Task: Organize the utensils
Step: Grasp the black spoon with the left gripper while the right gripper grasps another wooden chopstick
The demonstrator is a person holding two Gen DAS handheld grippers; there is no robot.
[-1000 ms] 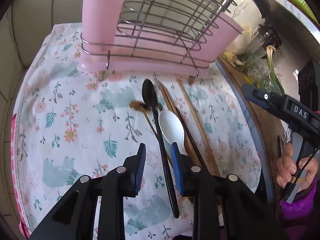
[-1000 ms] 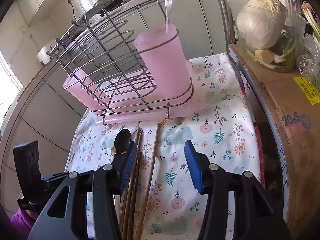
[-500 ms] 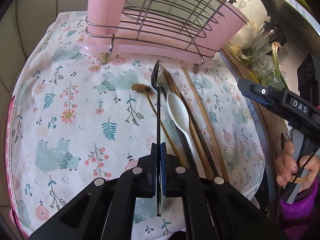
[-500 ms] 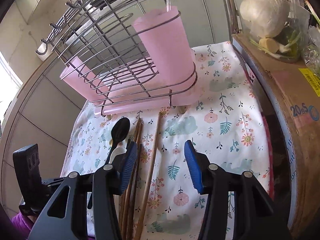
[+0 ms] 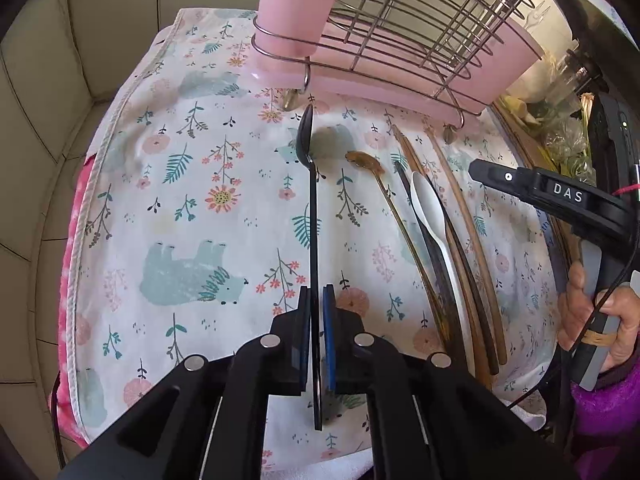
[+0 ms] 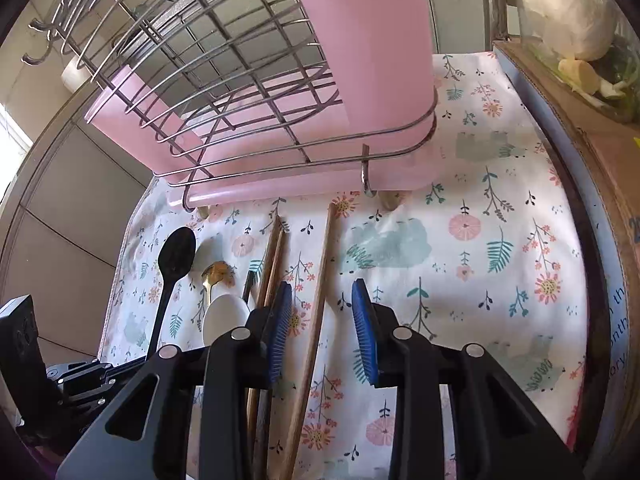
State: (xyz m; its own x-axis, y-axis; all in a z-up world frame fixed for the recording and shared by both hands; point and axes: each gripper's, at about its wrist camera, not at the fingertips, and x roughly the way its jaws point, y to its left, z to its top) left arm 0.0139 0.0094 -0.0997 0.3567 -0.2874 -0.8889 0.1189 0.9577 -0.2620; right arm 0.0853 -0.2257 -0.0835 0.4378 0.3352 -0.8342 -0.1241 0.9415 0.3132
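Black spoon (image 5: pixel 311 200), pinched by left gripper (image 5: pixel 316 320), points lengthwise toward pink cup (image 5: pixel 296 4) at cloth's (image 5: pixel 180 208) far edge; right gripper (image 6: pixel 322 320) gapes wide, straddling a chopstick (image 6: pixel 316 320).

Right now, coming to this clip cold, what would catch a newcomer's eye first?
Probably the long black plastic spoon, clamped edge-on in the left gripper above the floral cloth. Behind it stands the pink drainer in its wire rack. To the spoon's right lie a white plastic spoon and brown wooden chopsticks, one chopstick running between the open right gripper's blue pads.
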